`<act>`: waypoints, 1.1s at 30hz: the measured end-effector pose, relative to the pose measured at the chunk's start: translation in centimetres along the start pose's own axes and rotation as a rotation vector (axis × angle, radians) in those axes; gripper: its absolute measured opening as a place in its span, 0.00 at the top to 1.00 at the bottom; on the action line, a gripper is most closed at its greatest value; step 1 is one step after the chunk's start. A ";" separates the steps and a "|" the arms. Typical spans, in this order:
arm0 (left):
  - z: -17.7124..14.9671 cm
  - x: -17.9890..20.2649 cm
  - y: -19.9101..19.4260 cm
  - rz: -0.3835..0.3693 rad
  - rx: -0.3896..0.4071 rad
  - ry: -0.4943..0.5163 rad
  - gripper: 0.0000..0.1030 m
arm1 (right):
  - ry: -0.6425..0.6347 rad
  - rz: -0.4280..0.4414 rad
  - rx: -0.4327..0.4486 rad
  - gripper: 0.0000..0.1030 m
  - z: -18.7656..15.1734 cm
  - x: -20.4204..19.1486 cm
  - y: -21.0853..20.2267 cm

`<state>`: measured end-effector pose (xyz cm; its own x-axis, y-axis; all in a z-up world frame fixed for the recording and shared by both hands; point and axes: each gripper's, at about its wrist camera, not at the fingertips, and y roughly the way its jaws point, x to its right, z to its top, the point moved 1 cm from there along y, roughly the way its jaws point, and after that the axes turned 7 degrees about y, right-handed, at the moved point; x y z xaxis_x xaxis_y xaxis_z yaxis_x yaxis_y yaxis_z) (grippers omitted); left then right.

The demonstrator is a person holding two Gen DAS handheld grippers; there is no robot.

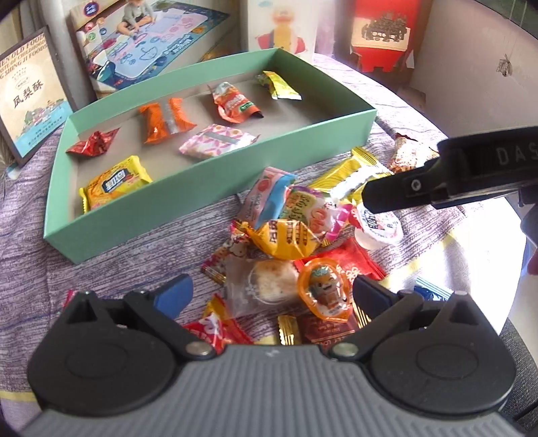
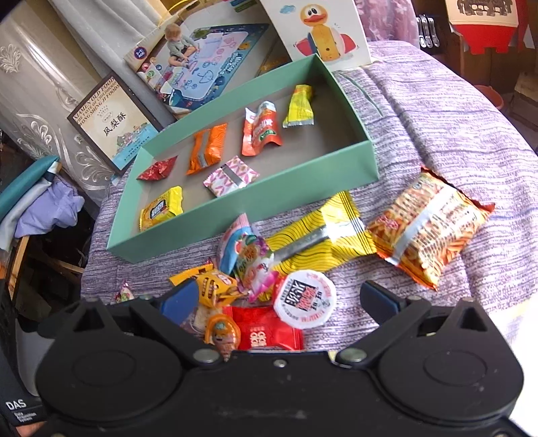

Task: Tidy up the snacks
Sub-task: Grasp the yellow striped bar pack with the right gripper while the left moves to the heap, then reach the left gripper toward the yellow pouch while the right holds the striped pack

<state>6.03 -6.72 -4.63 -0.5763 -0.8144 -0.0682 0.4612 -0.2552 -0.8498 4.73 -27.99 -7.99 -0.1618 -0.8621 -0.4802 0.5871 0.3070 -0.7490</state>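
A shallow green box (image 1: 208,191) (image 2: 255,205) lies on a purple cloth and holds several wrapped snacks in two rows. In front of it is a pile of loose snacks (image 1: 296,242) (image 2: 255,285). My left gripper (image 1: 272,292) is open and empty, its fingers astride a clear-wrapped pastry (image 1: 265,285) and an orange jelly cup (image 1: 324,292). My right gripper (image 2: 279,299) is open and empty over a white-lidded round cup (image 2: 304,299) and a red packet (image 2: 269,331). It also shows in the left wrist view (image 1: 413,188), reaching in from the right above the pile.
A long yellow packet (image 2: 322,232) and an orange noodle snack bag (image 2: 427,232) lie right of the pile. Behind the box lean a toy mat box (image 1: 148,43), a duck card (image 2: 319,30) and a pineapple cake box (image 2: 114,124). The table edge curves at right.
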 end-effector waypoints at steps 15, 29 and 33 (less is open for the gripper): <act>2.8 0.1 1.1 -0.021 0.038 -0.052 0.56 | 0.073 -0.013 0.112 0.44 0.6 3.4 -1.1; 5.2 -3.2 5.3 0.021 -0.028 -0.119 0.45 | -0.006 -0.039 0.076 0.68 5.3 1.0 4.8; 3.8 -4.4 5.5 0.036 -0.050 -0.131 0.40 | -0.024 -0.040 0.004 0.69 4.6 0.7 6.0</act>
<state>13.71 -6.56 -7.02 -0.4655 -0.8845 -0.0331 0.4440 -0.2010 -0.8732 11.78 -28.65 -10.70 -0.1667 -0.8831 -0.4387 0.5833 0.2704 -0.7659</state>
